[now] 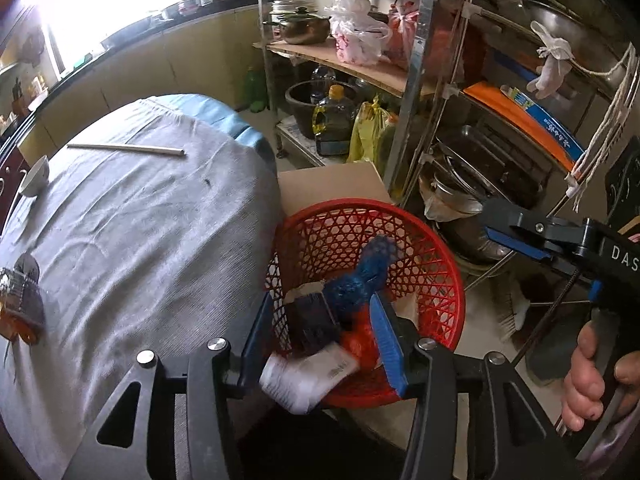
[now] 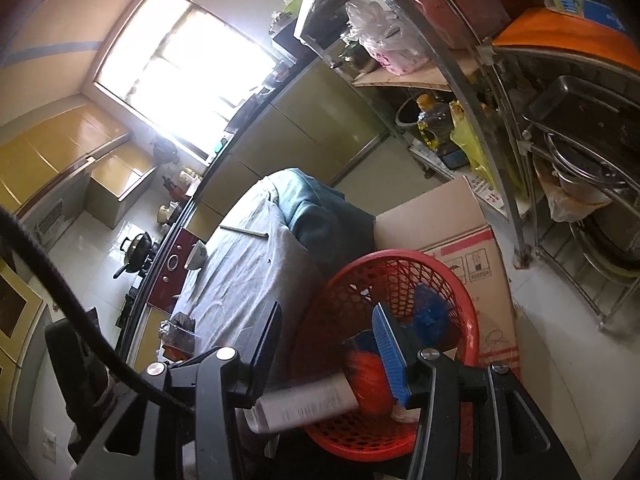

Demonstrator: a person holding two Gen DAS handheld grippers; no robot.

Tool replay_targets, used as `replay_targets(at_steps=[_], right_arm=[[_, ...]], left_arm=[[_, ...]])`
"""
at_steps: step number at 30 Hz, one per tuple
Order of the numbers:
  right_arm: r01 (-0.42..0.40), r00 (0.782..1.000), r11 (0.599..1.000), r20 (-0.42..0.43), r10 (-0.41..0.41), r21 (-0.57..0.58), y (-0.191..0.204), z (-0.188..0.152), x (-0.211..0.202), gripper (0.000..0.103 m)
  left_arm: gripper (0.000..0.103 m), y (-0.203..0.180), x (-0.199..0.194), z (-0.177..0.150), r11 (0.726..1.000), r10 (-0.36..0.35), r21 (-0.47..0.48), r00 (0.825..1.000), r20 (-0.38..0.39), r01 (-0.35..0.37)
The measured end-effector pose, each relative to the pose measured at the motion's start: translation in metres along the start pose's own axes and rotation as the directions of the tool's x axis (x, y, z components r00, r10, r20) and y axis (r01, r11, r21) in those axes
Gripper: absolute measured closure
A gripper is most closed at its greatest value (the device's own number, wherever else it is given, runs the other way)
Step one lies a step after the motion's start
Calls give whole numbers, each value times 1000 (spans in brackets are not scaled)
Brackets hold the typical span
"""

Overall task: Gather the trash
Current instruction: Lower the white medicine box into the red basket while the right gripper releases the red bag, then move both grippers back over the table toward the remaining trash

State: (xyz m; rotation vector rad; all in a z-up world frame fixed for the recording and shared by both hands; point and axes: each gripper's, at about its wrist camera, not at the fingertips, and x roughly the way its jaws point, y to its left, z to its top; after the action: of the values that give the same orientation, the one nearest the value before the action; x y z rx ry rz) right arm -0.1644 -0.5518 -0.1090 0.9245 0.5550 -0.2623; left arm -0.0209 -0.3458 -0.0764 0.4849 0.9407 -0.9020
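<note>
A red mesh basket [image 1: 448, 264] [image 2: 404, 254] stands on the floor beside the cloth-covered table [image 1: 140, 240]. It holds a blue net [image 1: 356, 284] [image 2: 428, 312], an orange bag [image 1: 360, 344] [image 2: 368, 380] and a dark box [image 1: 308, 320]. My left gripper [image 1: 322, 340] hangs over the basket's near rim, open. A blurred white packet [image 1: 304, 376] [image 2: 304, 404] lies loose between its fingers, clear of the right pad. My right gripper [image 2: 328, 348] [image 1: 492, 224] hovers at the basket's right side, open, gripping nothing. A white stick [image 1: 128, 149] and a crumpled wrapper [image 1: 24, 300] lie on the table.
A cardboard box [image 1: 332, 184] [image 2: 460, 232] sits right behind the basket. Metal racks [image 1: 416, 80] crowded with pots, bags and bottles close off the right. A white bowl [image 1: 36, 180] rests near the table's far left edge. A broom [image 1: 512, 312] lies on the floor.
</note>
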Motion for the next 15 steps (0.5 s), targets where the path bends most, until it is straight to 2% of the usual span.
replay_targets(at_steps=[4,9,15], right_arm=[[0,1000,1000,-10,0,23,-5,-4,-3,51],[-6,999,1000,-32,6,26,-2,-9,-5,51],[-16,999,1000,-47,17,20,5,-13,-8,51]], left_arm=[[42,13,-11,-6,999,14,-29,1000,18,-14],[40,35,-29,-19,995,32,-92,999,28,-29],[36,64,-65,-44,982,118,-154,990,79,-105]])
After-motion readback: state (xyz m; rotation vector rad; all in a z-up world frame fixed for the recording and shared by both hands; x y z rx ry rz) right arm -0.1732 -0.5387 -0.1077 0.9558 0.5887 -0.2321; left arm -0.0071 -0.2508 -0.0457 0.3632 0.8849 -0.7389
